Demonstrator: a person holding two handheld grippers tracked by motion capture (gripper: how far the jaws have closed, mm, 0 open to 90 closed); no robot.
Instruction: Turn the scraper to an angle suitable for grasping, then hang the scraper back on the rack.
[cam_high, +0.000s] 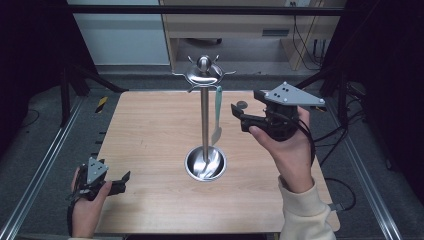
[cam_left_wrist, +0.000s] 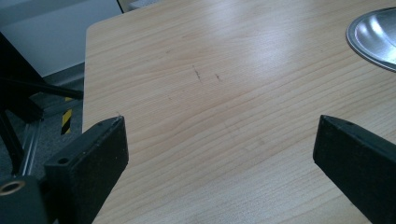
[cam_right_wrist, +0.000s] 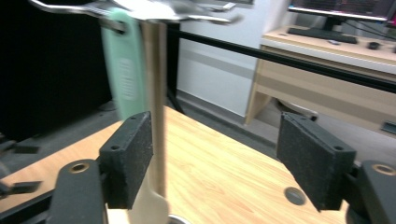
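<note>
Hanging utensil: a mint-handled spatula (cam_high: 217, 116) dangles from a hook of the metal stand (cam_high: 204, 120), just right of the pole, at about 12 o'clock from the round base.
High view, right gripper: the right gripper (cam_high: 239, 116) sits at 3 o'clock of the pole, jaws apart, nothing between them, spatula just beside their tips.
High view, left gripper: the left gripper (cam_high: 120, 181) rests at the table's 8 o'clock corner, well apart from the stand.
Left gripper view: jaws stand wide with bare wood between; the base's rim (cam_left_wrist: 373, 37) shows at 2 o'clock.
Right gripper view: jaws are spread; the spatula handle (cam_right_wrist: 123, 70) and pole (cam_right_wrist: 156, 107) rise past the left pad at 11 o'clock, not pinched.
Step in hand: judged a release after hanging. To do it well, back the jaws straight away from the handle without brushing it, so the spatula settles instead of swinging or slipping off its hook.
Surface: a pale wood table (cam_high: 150, 130), lightly scuffed, with a small round hole at 1 o'clock of the base.
Room: dark frame rails, a grey floor, a wooden desk (cam_right_wrist: 327, 79) beyond with a monitor.
</note>
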